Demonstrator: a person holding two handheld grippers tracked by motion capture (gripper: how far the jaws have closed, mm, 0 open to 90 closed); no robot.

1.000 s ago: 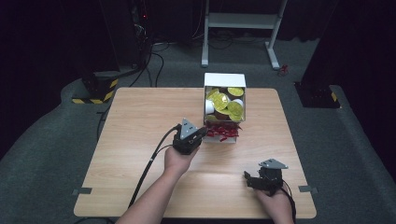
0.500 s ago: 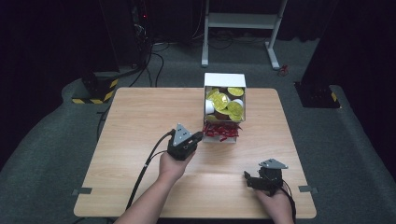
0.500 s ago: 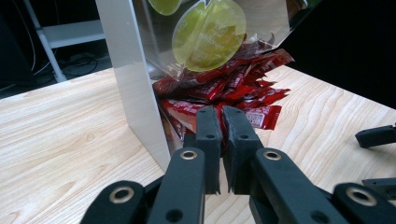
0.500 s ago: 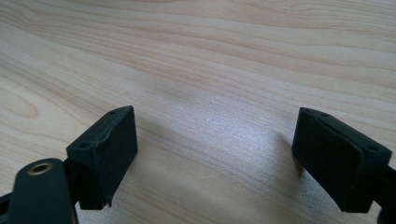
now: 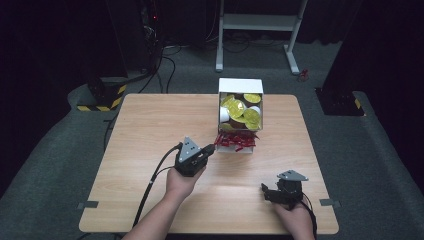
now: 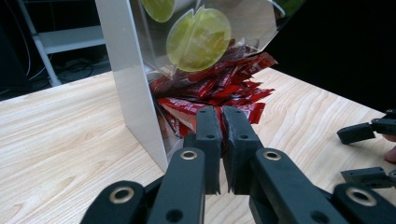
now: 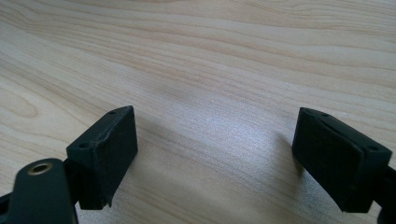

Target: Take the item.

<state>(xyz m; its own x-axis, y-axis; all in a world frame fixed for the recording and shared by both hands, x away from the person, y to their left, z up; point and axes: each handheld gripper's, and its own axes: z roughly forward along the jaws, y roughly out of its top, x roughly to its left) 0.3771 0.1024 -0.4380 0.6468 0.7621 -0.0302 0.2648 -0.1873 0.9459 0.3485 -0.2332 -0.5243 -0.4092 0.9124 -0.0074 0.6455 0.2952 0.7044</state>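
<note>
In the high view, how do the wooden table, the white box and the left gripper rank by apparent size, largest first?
1. wooden table, by far the largest.
2. white box.
3. left gripper, smallest, though not much smaller than the box; its jaws point at the red packets.

The left gripper [image 5: 212, 148] is held near the table's middle, its jaws pressed almost together, pointed toward the far right. Its hand [image 5: 182, 181] and bare forearm are stretched in from the near edge. The right gripper [image 5: 265, 191] is held low near the near right corner, jaws spread wide, pointed left.
</note>
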